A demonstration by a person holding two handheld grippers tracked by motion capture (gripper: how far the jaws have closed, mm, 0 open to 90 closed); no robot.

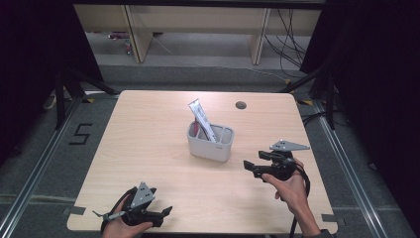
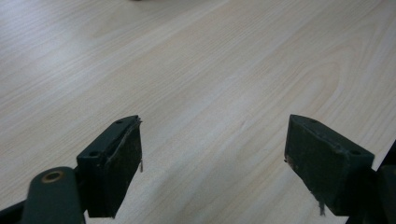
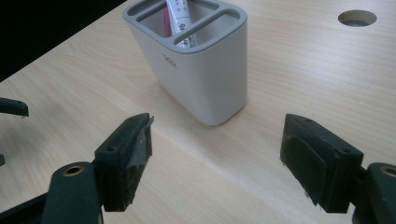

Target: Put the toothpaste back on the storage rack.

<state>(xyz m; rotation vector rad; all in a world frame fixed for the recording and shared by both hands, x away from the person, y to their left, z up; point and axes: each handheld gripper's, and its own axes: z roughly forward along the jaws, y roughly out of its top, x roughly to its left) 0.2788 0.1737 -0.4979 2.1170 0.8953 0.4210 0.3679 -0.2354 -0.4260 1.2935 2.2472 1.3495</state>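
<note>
Each hand holds a black two-jaw gripper. The left gripper (image 1: 166,212) carries a grey three-cornered plate (image 1: 142,193) on top, and a black cable loops from its rear. The right gripper (image 1: 249,166) bears a similar grey plate (image 1: 288,146) and a black cable. The jaw pads (image 3: 134,156) are flat, dark and worn, with frayed edges; a brass-coloured rivet (image 3: 73,170) sits in each jaw arm.

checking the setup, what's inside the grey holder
The holder has a white tube leaning in it, top sticking out above the rim, with something pink beside it. The walls cover the tube's lower end and the bottom of the compartments.
</note>
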